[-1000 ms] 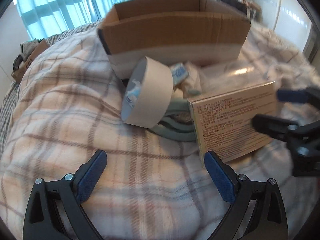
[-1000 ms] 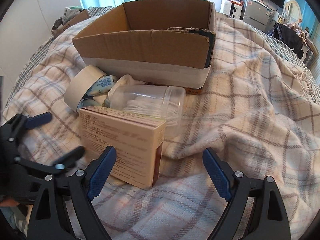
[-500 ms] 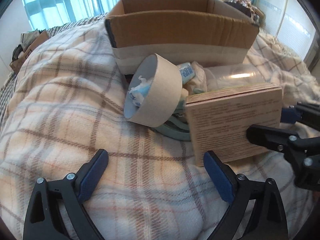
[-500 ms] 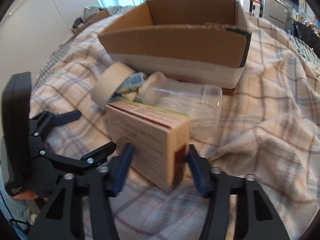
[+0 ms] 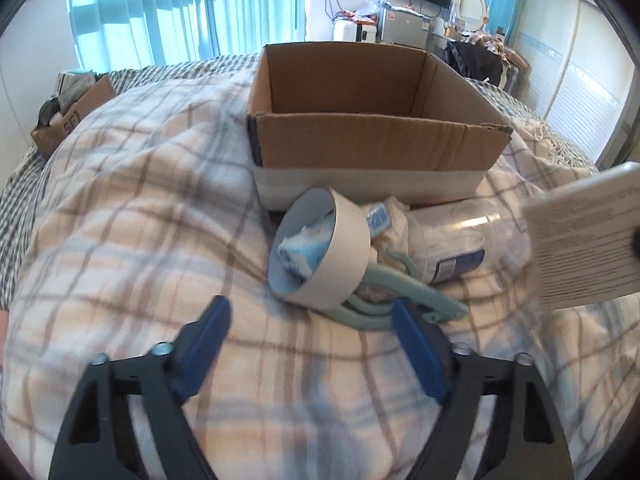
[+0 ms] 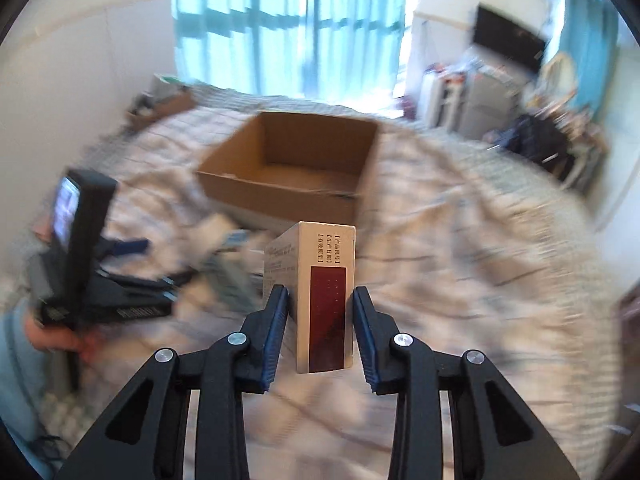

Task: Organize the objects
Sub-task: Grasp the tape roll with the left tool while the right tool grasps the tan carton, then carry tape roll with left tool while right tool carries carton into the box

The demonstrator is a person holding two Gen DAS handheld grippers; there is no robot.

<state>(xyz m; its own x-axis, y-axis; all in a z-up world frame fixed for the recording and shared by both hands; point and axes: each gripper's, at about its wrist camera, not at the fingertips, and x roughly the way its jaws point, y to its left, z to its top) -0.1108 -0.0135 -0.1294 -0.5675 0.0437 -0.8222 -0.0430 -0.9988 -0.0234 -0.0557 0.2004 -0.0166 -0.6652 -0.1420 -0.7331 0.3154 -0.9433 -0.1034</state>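
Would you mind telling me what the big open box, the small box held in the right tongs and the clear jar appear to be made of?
The open box looks like brown corrugated cardboard, matte, with raw cut edges. The small box, clamped in the right tongs, seems smooth printed paperboard with crisp folds. The clear jar is see-through and glossy with highlights, probably plastic, though glass cannot be excluded.

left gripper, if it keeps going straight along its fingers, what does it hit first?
Most likely the tape roll, lying just ahead of the open left gripper, with the teal plastic clip under it close to the right finger. The cardboard box is behind. Depth is uncertain through the fisheye.
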